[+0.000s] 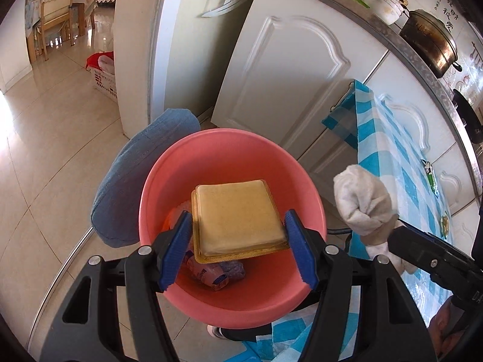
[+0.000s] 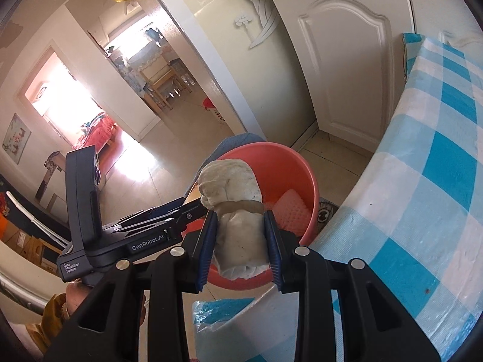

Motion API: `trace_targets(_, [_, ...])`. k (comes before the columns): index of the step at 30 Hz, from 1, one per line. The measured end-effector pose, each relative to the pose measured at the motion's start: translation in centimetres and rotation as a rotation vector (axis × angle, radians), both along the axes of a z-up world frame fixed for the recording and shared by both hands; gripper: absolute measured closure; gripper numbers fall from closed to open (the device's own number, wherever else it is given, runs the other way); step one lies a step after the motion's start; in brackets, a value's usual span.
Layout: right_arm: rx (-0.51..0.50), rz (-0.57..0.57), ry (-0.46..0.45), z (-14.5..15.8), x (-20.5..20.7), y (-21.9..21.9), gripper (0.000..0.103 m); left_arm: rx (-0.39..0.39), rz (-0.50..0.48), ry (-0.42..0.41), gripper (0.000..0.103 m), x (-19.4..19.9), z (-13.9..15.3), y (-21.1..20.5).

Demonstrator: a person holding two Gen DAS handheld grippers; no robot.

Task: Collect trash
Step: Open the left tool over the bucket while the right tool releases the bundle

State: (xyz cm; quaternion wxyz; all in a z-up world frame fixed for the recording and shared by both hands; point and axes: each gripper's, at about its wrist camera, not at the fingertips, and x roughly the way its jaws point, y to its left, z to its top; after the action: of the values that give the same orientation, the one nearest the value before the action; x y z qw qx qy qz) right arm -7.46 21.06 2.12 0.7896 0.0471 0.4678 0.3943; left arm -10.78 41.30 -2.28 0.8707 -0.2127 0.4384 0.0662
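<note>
Kitchen floor of pale tiles beside white cabinet doors (image 1: 289,84), with a table under a blue-and-white checked cloth (image 2: 422,181) at 3 o'clock in both wrist views. A pink bin (image 1: 311,199) stands on the floor just beside the table, a blue cushion (image 1: 135,181) touching its rim at 9 o'clock. Left gripper (image 1: 238,241): jaws about half spread, pads pressed on the two side edges of a flat tan tray (image 1: 238,214), held directly above the bin mouth; wrappers (image 1: 211,274) already lie in the bottom. Right gripper (image 2: 240,238): jaws narrow, clamped on a crumpled white cloth bundle (image 2: 235,211), which hangs over the bin rim at 6 o'clock in the right wrist view. Hazards, as judged: the tray is nearly as wide as the bin's interior and may lodge flat across it, blocking the bundle; the two grippers crowd the same opening and may collide; a release of the bundle this near the rim may drop it onto the floor
</note>
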Motion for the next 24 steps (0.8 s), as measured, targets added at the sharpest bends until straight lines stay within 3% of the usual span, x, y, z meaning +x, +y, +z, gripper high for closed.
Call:
trace_targets(12, [-0.055, 0.031, 0.012, -1.3, 0.9, 2.7, 0.067, -0.017, 0.007, 0.027, 0.039, 0.3, -1.3, 0.6])
trace_targets(18, [-0.018, 0.006, 0.024, -0.9, 1.4, 2.1, 0.055, -0.022, 0.011, 0.045, 0.038, 0.5, -1.8, 0.7])
trace_targets(22, [0.026, -0.03, 0.025, -0.8, 1.5, 0.7, 0.041, -0.034, 0.031, 0.05, 0.022, 0.3, -1.8, 1.0])
trace_targets(24, [0.05, -0.048, 0.025, -0.7, 1.6, -0.2, 0.038, -0.033, 0.03, 0.041, 0.021, 0.2, -1.6, 1.0])
